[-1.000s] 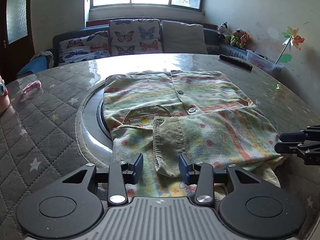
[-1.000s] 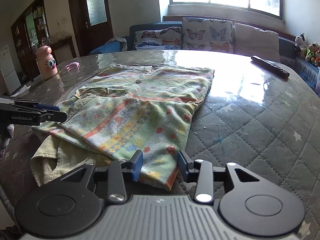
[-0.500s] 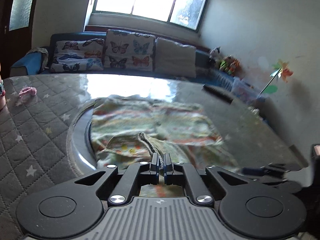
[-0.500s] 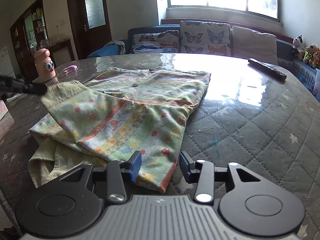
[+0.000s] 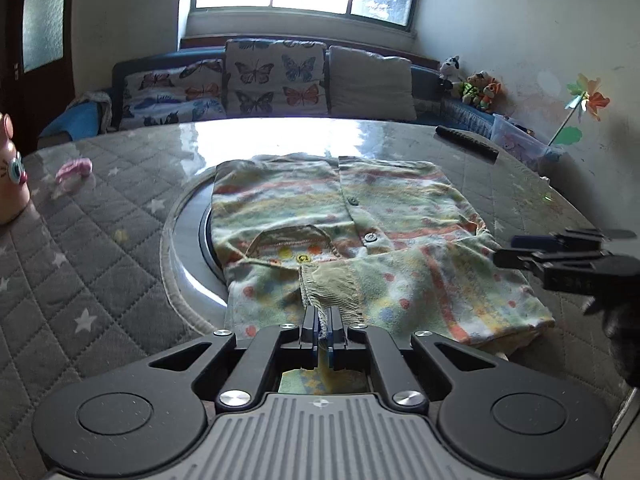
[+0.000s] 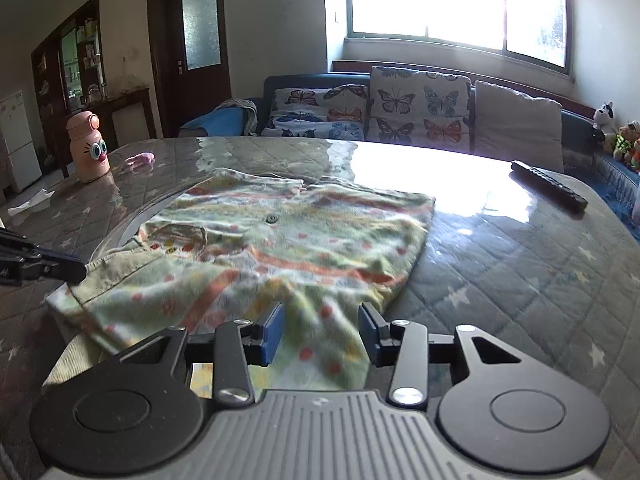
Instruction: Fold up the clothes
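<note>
A soft, fleecy child's shirt [image 5: 360, 216], pale green with orange stripes, dots and small round buttons, is lying spread across the middle of the round bench [image 5: 100, 248], partly over a smooth grey disc set in the bench's centre. Its sleeve [image 5: 420, 284] is lying folded across the lower front, ending in a ribbed corduroy-like cuff [image 5: 332, 286] that is pointing toward the near edge.

The left gripper [image 5: 323, 330] is sitting at the near edge with its jaws closed almost together, pinching the ribbed cuff edge between the blue pads. The right gripper [image 6: 322, 332] is hovering low over the shirt's near right part, its jaws standing wide apart with fleece showing between them and nothing clamped.

The bench's top is a grey quilted cloth with diamond stitching and white stars under a glossy clear cover that is catching window glare. A pink cartoon-eyed bottle [image 6: 86, 148] is standing near the far left edge, with a small pink object [image 6: 140, 159] just beside it. A long dark remote [image 6: 548, 190] is lying toward the far right edge.
</note>
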Demonstrator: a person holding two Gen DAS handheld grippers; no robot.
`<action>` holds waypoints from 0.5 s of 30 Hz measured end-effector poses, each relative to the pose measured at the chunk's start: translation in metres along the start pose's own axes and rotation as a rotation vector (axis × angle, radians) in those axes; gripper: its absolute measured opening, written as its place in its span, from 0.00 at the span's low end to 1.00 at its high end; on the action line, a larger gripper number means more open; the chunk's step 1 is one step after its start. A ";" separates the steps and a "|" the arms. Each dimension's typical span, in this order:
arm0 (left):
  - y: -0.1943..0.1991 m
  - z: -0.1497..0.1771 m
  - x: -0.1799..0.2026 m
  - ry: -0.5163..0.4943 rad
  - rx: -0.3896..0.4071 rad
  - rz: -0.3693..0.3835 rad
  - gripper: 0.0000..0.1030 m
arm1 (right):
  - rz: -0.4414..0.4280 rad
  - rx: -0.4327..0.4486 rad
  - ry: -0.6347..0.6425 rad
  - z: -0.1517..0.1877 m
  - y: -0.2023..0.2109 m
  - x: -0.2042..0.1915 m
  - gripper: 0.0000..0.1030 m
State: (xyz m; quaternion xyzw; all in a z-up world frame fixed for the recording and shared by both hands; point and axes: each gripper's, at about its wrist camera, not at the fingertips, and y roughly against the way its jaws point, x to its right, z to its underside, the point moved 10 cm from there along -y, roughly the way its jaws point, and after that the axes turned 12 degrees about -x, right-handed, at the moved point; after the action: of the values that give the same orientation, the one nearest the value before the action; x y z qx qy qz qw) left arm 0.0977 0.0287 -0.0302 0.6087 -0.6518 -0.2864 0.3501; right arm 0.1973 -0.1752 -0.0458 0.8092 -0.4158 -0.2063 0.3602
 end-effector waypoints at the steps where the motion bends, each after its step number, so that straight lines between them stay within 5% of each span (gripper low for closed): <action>1: -0.002 0.001 -0.001 -0.005 -0.008 0.000 0.04 | 0.001 -0.003 0.001 -0.001 -0.003 0.000 0.39; 8: -0.011 0.014 -0.013 -0.021 -0.055 -0.049 0.07 | 0.011 -0.028 0.006 0.000 -0.016 0.003 0.38; 15: 0.000 -0.017 0.000 -0.054 0.025 -0.019 0.07 | -0.019 -0.039 0.025 -0.003 -0.023 -0.010 0.38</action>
State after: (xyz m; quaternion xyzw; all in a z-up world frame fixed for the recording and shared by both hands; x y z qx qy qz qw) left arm 0.1116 0.0294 -0.0197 0.6111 -0.6588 -0.2979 0.3221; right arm 0.2048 -0.1567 -0.0609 0.8085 -0.3996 -0.2076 0.3789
